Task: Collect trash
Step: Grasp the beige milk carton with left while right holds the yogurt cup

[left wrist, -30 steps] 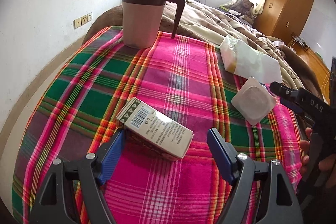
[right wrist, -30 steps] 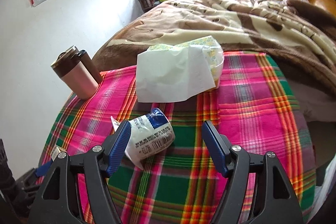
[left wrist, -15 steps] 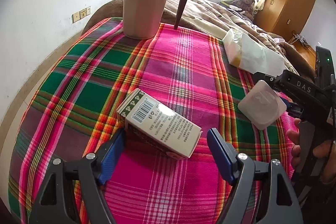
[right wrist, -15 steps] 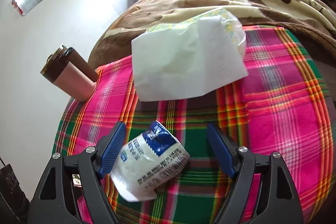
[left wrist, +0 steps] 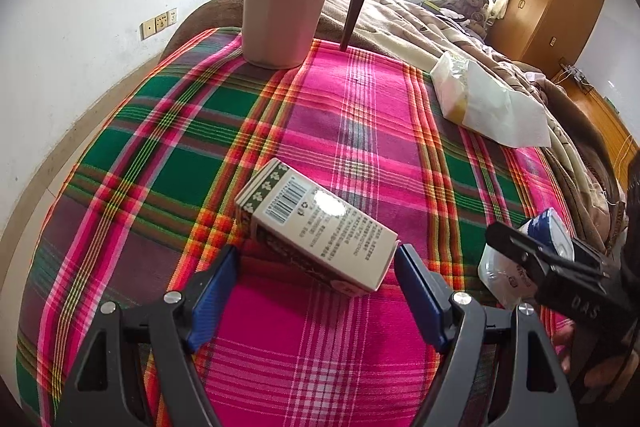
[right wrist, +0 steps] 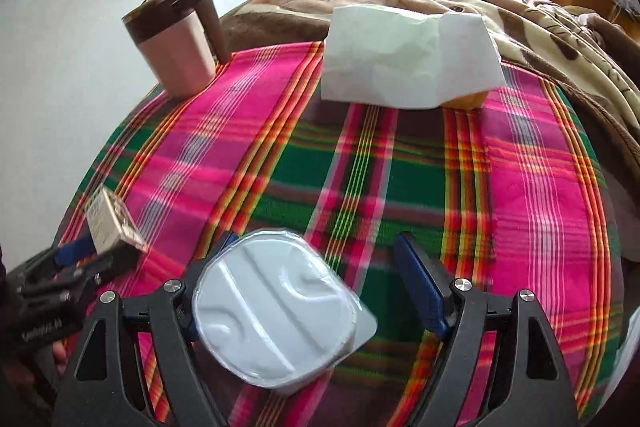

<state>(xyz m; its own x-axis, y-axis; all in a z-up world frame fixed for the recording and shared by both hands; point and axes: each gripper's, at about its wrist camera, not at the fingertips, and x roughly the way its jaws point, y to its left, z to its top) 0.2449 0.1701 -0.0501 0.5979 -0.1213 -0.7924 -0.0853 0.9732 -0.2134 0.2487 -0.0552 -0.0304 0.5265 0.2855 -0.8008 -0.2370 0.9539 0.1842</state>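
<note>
- Left claw gapes wide around the small box lying on the plaid cloth, gripping nothing.
- Right claw also wide; white cup rests against its left finger, unclamped.

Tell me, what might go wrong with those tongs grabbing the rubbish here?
The carton lies skewed between the open left tongs, so closing could twist it away rather than hold it. The yogurt cup sits against one finger of the open right tongs; it might tip and roll across the plaid cloth.
</note>
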